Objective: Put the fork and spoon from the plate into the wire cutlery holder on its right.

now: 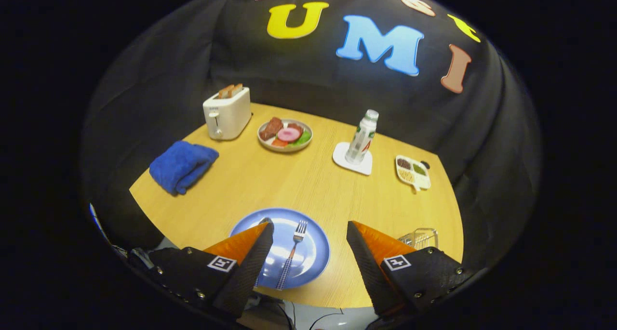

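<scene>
A blue plate (313,253) lies on the wooden table near its front edge, partly between my fingers. On it a fork (292,250) with a checked handle points its tines away from me. The spoon (264,220) is mostly hidden behind my left finger; just its bowl tip peeks out. The wire cutlery holder (420,237) stands to the right of the plate, partly behind my right finger. My gripper (310,233) hovers above the plate, open, with nothing held.
Farther back stand a white toaster (226,113), a plate of food (285,135), a bottle (362,136) on a white coaster and a small divided snack tray (413,172). A folded blue towel (182,166) lies at the left.
</scene>
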The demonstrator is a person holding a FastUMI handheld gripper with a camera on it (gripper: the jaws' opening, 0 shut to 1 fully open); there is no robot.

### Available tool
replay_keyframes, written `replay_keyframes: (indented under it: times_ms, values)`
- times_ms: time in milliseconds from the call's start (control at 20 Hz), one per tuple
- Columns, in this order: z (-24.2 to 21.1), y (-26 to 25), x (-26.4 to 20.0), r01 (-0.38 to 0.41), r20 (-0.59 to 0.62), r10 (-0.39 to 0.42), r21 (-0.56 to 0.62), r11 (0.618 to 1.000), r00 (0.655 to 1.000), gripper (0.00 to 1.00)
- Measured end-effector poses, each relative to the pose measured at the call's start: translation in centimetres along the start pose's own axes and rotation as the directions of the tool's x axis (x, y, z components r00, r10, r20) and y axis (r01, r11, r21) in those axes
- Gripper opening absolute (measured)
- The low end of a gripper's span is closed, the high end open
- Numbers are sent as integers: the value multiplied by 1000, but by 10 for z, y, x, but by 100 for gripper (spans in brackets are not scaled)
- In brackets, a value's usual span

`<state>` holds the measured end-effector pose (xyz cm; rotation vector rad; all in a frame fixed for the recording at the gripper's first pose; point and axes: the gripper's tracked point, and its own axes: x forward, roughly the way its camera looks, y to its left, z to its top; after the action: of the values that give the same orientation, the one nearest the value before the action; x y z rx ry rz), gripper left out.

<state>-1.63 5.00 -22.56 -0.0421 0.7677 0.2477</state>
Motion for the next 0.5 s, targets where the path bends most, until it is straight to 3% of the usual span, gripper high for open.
replay_keyframes:
  times_ms: [500]
  values:
    - [-78,22,48,-79,-316,84,28,996,945,95]
